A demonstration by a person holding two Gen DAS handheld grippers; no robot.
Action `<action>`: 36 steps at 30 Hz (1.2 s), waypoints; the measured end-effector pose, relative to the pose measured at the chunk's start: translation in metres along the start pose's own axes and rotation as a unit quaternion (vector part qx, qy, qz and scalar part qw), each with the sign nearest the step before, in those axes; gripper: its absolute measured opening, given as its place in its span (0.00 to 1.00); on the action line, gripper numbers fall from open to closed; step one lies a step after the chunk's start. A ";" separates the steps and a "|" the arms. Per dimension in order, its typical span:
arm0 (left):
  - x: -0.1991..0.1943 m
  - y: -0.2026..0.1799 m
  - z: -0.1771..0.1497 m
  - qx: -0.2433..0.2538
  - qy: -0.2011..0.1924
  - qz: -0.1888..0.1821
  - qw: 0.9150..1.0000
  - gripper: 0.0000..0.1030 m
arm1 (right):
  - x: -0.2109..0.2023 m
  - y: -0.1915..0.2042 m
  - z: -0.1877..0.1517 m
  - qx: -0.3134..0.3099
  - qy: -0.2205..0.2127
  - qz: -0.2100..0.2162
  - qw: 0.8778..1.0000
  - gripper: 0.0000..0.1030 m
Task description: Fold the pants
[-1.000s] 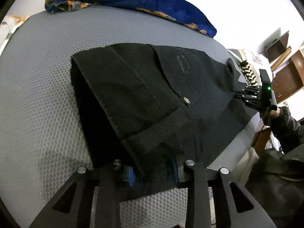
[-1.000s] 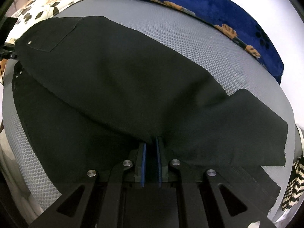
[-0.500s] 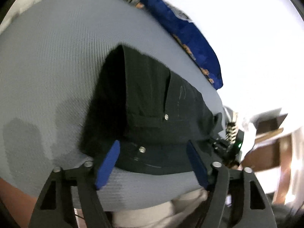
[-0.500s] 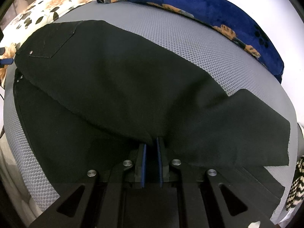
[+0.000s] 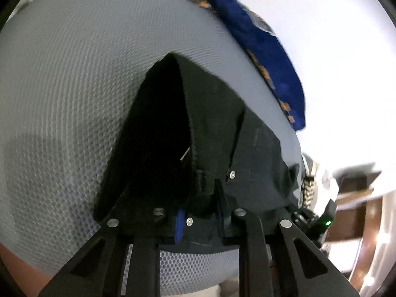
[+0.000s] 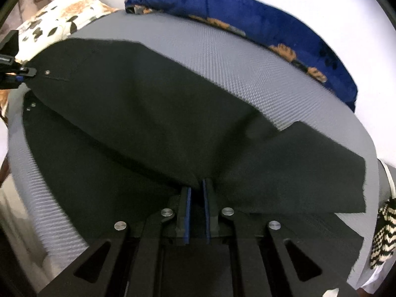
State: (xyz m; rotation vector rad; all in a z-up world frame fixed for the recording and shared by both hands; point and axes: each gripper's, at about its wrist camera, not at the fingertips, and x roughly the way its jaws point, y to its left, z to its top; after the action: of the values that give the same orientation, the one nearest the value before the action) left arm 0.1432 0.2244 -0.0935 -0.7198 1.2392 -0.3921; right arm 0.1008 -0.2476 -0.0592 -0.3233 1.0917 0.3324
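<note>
Black pants (image 6: pixel 138 113) lie on a grey mesh bed surface (image 6: pixel 235 69), one leg laid over the other. My left gripper (image 5: pixel 201 198) is shut on the waistband of the pants (image 5: pixel 222 133), near a belt loop and a metal rivet. It also shows at the left edge of the right wrist view (image 6: pixel 23 70). My right gripper (image 6: pixel 196 185) is shut on the fold of the pants at the crotch. It shows with a green light at the right of the left wrist view (image 5: pixel 309 216).
A blue blanket with orange prints (image 6: pixel 272 29) lies along the far edge of the bed. A floral pillow (image 6: pixel 57 22) is at the far left. A black and white striped cloth (image 6: pixel 383 235) hangs at the right edge. Wooden furniture (image 5: pixel 358 210) stands beyond the bed.
My left gripper was shut on the waistband a second ago, opened half a second ago, and has shut on it again. My right gripper kept its hold and barely moved.
</note>
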 end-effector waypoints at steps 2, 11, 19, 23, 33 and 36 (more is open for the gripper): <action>-0.003 -0.002 0.004 0.022 0.013 -0.003 1.000 0.21 | -0.018 0.006 -0.006 0.001 -0.007 0.007 1.000 0.07; 0.010 0.008 0.002 0.093 0.069 0.045 0.992 0.21 | -0.018 0.049 -0.043 -0.010 0.043 0.039 0.998 0.06; 0.000 0.014 -0.021 0.123 0.083 0.041 0.988 0.21 | -0.018 0.049 -0.051 -0.005 0.055 0.046 0.997 0.06; 0.004 0.020 -0.033 0.132 0.082 0.040 0.987 0.21 | -0.006 0.049 -0.057 -0.001 0.068 0.053 0.996 0.07; 0.003 -0.013 -0.040 0.187 0.044 0.119 0.974 0.47 | 0.004 0.043 -0.058 0.021 0.070 0.069 0.995 0.07; -0.007 -0.019 -0.044 0.212 0.020 0.163 0.963 0.54 | 0.004 0.043 -0.058 0.029 0.066 0.074 0.995 0.07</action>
State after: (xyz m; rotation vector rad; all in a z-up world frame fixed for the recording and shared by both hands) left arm 0.1018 0.2027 -0.0817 -0.1374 1.2321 -0.3813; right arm 0.0383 -0.2326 -0.0912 -0.2150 1.2559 0.4144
